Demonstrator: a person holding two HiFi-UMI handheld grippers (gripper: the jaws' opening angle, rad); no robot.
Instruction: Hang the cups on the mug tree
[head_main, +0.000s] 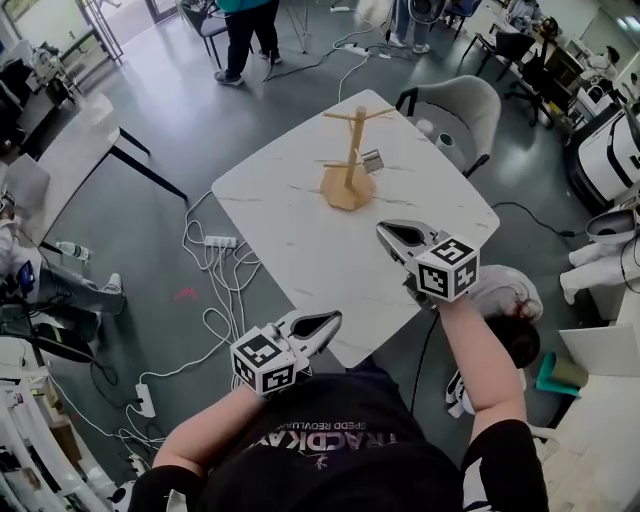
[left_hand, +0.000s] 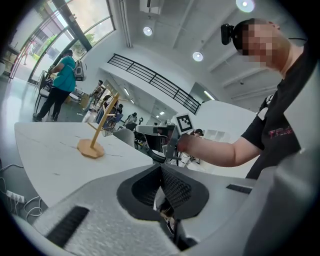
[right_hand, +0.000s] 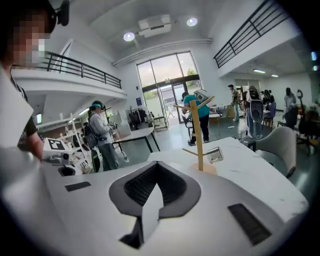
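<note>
Both closed, empty: L gripper (head_main: 333, 320), R gripper (head_main: 383, 230).

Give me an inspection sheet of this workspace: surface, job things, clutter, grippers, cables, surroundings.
Surface: white table, marbled top.
Job's things: wooden mug tree upright toward the far side; one cup on a lower peg.
Clutter: nothing seen on the table.
Grippers: left gripper and right gripper near the table's near edge, jaws together, both empty.
Cables: power strip and white cables on the floor left of the table.
Surroundings: grey chair behind the table; person standing beyond.
</note>
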